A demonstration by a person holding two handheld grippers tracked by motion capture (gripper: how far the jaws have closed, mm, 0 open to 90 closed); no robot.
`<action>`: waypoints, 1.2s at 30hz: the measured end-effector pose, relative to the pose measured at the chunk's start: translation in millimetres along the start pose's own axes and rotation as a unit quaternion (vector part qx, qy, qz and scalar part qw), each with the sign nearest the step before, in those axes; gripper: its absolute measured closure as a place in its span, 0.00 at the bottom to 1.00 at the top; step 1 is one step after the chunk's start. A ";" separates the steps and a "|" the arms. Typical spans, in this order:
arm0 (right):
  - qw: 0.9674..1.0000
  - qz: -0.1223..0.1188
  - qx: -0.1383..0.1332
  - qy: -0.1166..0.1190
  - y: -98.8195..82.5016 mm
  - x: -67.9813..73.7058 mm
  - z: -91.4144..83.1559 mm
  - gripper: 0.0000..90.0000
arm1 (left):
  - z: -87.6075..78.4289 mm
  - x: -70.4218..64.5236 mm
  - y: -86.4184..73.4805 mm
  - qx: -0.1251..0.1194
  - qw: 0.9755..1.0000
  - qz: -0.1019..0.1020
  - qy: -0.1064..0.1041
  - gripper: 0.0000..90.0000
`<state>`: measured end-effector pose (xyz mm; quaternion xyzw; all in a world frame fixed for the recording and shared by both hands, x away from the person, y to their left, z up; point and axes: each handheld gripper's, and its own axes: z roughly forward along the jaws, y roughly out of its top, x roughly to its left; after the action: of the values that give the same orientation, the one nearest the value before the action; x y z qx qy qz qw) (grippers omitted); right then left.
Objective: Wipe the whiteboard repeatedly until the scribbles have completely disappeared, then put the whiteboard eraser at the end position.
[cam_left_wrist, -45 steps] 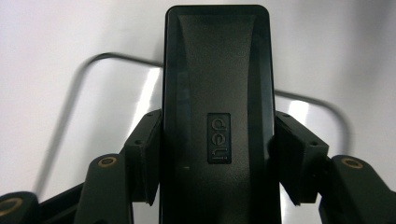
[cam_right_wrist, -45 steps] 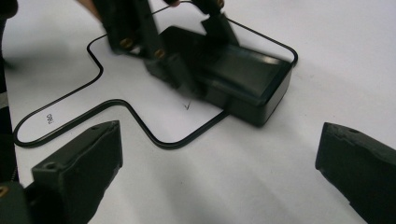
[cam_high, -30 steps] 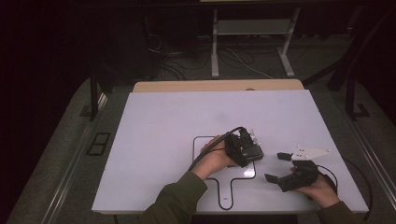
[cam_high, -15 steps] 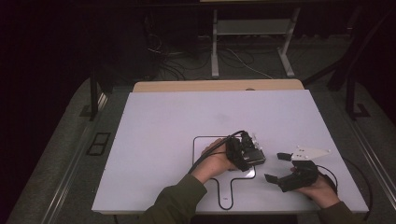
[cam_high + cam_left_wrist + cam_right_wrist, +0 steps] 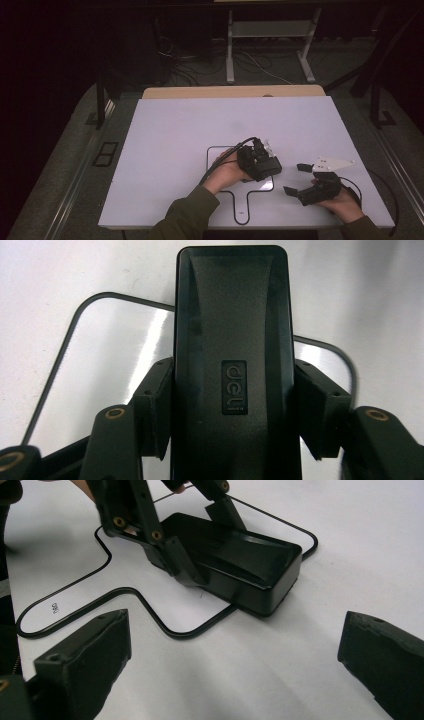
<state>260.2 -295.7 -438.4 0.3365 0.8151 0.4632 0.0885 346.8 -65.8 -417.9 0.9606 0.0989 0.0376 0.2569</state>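
A black oblong box (image 5: 232, 315) with a small logo plate on its top lies lengthwise between the jaws of my left gripper (image 5: 232, 405), whose pads press on both long sides. In the right gripper view the box (image 5: 250, 565) is low over the white table, its near corner over a black outline (image 5: 150, 605) drawn there; I cannot tell whether it touches. From above, the left gripper (image 5: 265, 167) covers most of the box. My right gripper (image 5: 296, 179) rests to the right with its jaws wide apart and nothing between them (image 5: 232, 635).
The white table top (image 5: 200, 125) carries the drawn outline (image 5: 216, 148), a rounded square with a handle-like tail toward the near edge. A wooden board edge (image 5: 230, 92) lies at the table's back. A cable (image 5: 215, 170) trails from the left gripper.
The left gripper with the box has shifted slightly toward the near edge. The right gripper has stayed where it was.
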 end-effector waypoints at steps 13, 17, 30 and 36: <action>1.000 -0.002 -0.004 -0.001 0.3 -0.6 0.9 0.00 | -40.9 41.4 -16.6 -0.034 0.997 -0.059 0.027 0.43; 1.000 0.000 -0.003 0.001 -0.1 -0.6 0.8 0.00 | -50.3 61.8 -20.5 -0.039 0.995 -0.084 0.037 0.43; 1.000 0.005 -0.005 0.006 0.3 0.4 0.9 0.00 | -46.2 129.3 -13.1 -0.032 0.988 -0.132 0.076 0.43; 1.000 0.003 -0.007 0.007 0.0 -0.1 1.2 0.00 | -28.2 155.5 -10.9 -0.023 0.984 -0.160 0.079 0.43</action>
<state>260.8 -294.9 -439.1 0.3352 0.8115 0.4714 0.0836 493.5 -10.3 -395.7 0.9202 0.2702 0.0741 0.2734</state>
